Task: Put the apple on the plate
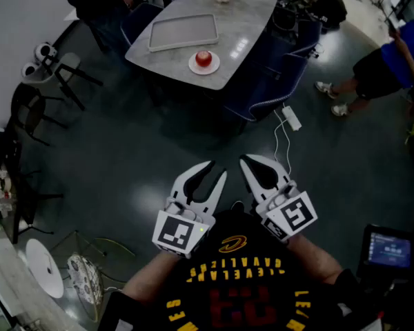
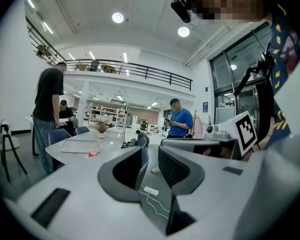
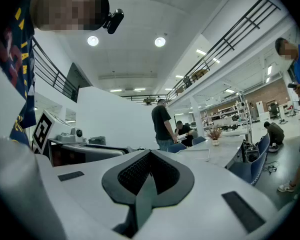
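A red apple (image 1: 203,58) rests on a small white plate (image 1: 193,65) near the front edge of the grey table (image 1: 241,12), far ahead of me. In the left gripper view the apple (image 2: 92,154) shows as a small red spot on that table. Both grippers are held close to my body, well away from the table. My left gripper (image 1: 217,169) (image 2: 150,154) is open with nothing between its jaws. My right gripper (image 1: 252,163) (image 3: 149,156) is shut, its tips meeting, and holds nothing.
A grey tray (image 1: 183,32) lies on the table beside the plate. Blue chairs (image 1: 279,81) stand around the table. A power strip (image 1: 290,118) with a cable lies on the dark floor. A person in blue (image 1: 393,61) stands at the right, stools (image 1: 52,67) at the left.
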Demonstrator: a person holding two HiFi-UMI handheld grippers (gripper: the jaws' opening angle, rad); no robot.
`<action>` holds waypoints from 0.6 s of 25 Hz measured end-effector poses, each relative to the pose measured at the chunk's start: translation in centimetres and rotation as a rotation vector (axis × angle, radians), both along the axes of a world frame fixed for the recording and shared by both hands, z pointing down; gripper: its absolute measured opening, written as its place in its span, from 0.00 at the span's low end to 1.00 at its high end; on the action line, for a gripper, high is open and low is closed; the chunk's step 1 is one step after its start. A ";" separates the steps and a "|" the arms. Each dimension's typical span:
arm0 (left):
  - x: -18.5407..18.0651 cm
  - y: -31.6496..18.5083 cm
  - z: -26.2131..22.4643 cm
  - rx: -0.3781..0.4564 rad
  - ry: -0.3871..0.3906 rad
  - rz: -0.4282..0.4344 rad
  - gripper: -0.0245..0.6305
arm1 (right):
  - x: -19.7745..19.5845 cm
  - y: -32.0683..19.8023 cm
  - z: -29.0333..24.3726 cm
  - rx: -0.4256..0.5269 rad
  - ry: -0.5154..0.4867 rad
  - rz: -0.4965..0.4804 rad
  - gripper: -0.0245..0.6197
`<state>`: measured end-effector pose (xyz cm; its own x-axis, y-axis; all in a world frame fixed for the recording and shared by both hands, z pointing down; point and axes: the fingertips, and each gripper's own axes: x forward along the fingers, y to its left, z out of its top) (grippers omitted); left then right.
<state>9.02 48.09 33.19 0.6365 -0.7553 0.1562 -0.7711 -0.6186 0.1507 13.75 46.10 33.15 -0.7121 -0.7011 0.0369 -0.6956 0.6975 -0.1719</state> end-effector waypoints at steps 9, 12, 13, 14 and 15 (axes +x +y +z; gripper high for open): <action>1.0 -0.1 0.2 -0.016 0.007 -0.035 0.20 | 1.7 0.1 -0.2 -0.009 -0.039 -0.003 0.05; 1.3 0.0 0.5 -0.021 0.007 -0.080 0.20 | 2.6 0.3 0.4 -0.026 -0.043 -0.001 0.05; 1.3 0.3 0.7 -0.024 0.005 -0.092 0.20 | 2.8 0.4 0.7 -0.034 -0.046 -0.002 0.05; 1.3 0.6 0.9 -0.029 0.003 -0.101 0.20 | 2.9 0.6 1.1 -0.045 -0.050 -0.006 0.05; 1.2 0.9 1.2 -0.036 0.001 -0.109 0.20 | 2.9 0.8 1.5 -0.058 -0.055 -0.010 0.05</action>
